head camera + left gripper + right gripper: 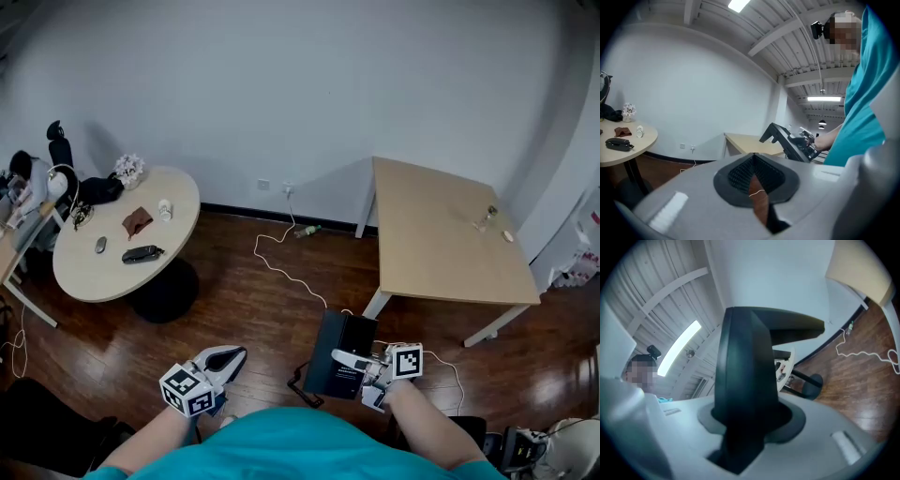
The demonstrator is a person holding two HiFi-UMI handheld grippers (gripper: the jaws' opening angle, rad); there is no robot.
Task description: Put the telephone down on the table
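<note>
The black telephone (339, 356) is off the table, held above the wooden floor close to my body. My right gripper (361, 363) is shut on it from the right side. In the right gripper view the telephone (745, 376) fills the space between the jaws of my right gripper (750, 425) and hides most of what lies beyond. The left gripper view shows the telephone (783, 137) tilted in the air at the right. My left gripper (228, 357) hangs low at the left, and its pads (740, 176) are shut with nothing between them.
A rectangular wooden table (441, 234) stands ahead at the right with two small items near its far corner. A round table (122, 262) at the left carries several small objects. A white cable (281, 267) trails across the floor between them.
</note>
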